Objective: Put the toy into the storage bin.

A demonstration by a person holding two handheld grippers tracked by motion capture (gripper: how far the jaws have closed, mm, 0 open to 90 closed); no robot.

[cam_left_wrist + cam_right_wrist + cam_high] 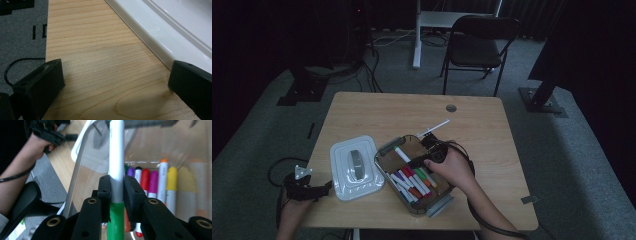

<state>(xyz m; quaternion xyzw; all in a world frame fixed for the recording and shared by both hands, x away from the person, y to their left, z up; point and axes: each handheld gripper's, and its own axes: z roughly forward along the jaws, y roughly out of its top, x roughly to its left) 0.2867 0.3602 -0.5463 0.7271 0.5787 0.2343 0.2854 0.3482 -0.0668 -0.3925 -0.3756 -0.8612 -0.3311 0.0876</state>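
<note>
The right gripper (117,192), jaws clenched on a green-capped marker (116,157), holds it over the clear bin (384,152): a placing step, in all likelihood, whose next move calls for lowering the marker among the others before letting go. The left gripper (112,82) rests with jaws released at the table (377,107) edge, just beside one white lid (354,167). Beyond the bin lies one white marker (433,129); roughly ten coloured markers (412,181) lie inside, exact count uncertain.

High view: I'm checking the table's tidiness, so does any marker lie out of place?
Yes. One white marker lies alone on the wooden table, just beyond the clear plastic box's far rim, while the other coloured markers lie side by side inside it.
</note>
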